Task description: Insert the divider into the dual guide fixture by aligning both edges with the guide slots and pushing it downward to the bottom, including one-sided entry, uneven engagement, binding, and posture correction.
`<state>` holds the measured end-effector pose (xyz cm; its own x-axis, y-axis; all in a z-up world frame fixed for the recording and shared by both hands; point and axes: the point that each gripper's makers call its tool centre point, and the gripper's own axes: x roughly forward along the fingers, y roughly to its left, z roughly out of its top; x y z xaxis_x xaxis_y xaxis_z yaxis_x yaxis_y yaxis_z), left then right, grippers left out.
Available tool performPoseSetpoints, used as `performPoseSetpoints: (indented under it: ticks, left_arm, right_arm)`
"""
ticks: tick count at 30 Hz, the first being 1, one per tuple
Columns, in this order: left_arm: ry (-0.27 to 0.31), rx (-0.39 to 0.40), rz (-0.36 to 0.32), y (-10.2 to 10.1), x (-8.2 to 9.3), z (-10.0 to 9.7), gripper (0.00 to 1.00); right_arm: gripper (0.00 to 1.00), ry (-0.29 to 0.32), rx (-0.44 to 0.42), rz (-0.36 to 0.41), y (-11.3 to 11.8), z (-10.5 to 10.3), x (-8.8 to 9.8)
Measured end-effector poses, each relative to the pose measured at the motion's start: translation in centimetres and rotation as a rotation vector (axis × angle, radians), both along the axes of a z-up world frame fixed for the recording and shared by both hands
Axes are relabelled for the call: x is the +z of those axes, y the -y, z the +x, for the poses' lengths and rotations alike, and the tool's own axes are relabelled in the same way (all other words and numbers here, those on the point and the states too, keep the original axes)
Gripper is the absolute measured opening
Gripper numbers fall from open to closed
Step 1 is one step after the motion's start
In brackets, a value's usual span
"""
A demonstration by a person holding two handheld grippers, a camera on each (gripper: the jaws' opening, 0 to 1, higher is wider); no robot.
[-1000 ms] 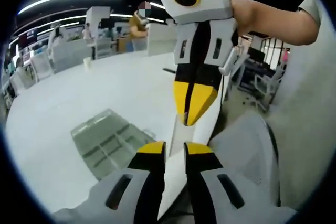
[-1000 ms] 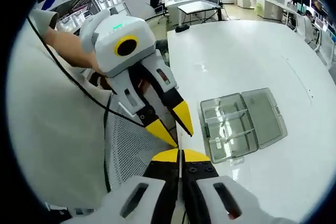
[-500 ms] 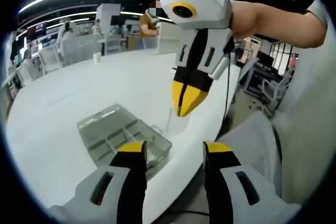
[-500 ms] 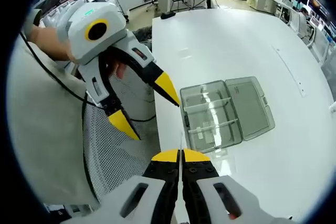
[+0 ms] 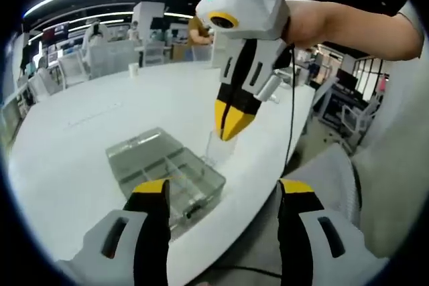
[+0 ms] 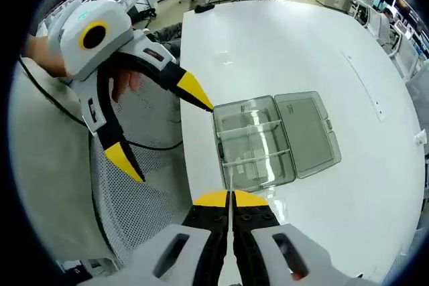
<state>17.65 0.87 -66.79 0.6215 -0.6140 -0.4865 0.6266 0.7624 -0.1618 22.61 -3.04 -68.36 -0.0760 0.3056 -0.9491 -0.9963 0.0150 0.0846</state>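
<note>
Clear plastic is the material of the divider [image 6: 230, 182], a thin sheet which we see edge-on, clamped between the closed jaws of the right gripper [image 6: 230, 198]; its lower end is hard to make out against the box behind it. In the left gripper view it hangs below that gripper, just above the near edge of the dual guide fixture [image 5: 165, 172]. This open transparent box lies on the white table [image 6: 315, 38], lid folded flat beside it, with cross partitions inside; we cannot tell any other contents. We hold the left gripper [image 5: 222, 191] with jaws spread wide, gripping nothing. Beyond, office desks blur.
</note>
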Motion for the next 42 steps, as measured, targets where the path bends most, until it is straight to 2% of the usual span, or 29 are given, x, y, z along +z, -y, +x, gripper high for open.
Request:
performPoseSetpoints:
  ticks: [16,23,29,35,42]
  left_arm:
    - [-0.014,0.047,-0.001,-1.5,0.0,-0.1,0.74]
    - [-0.022,0.050,-0.003,-1.7,-0.4,-0.2,0.74]
    - [-0.058,0.072,-0.013,-1.9,-0.7,0.1,0.82]
    - [-0.058,0.079,-0.018,-1.9,-0.7,0.3,0.82]
    - [-0.085,0.094,-0.024,-2.0,-1.2,0.2,0.83]
  right_arm:
    - [0.00,0.073,0.085,-0.084,-1.2,1.2,-1.5]
    - [0.00,0.082,0.105,-0.106,-1.3,1.3,-1.8]
    - [0.00,0.091,0.123,-0.126,-1.2,1.6,-2.1]
    - [0.00,0.093,0.131,-0.138,-1.1,1.8,-2.3]
    - [0.00,0.090,0.140,-0.144,-1.2,2.1,-2.6]
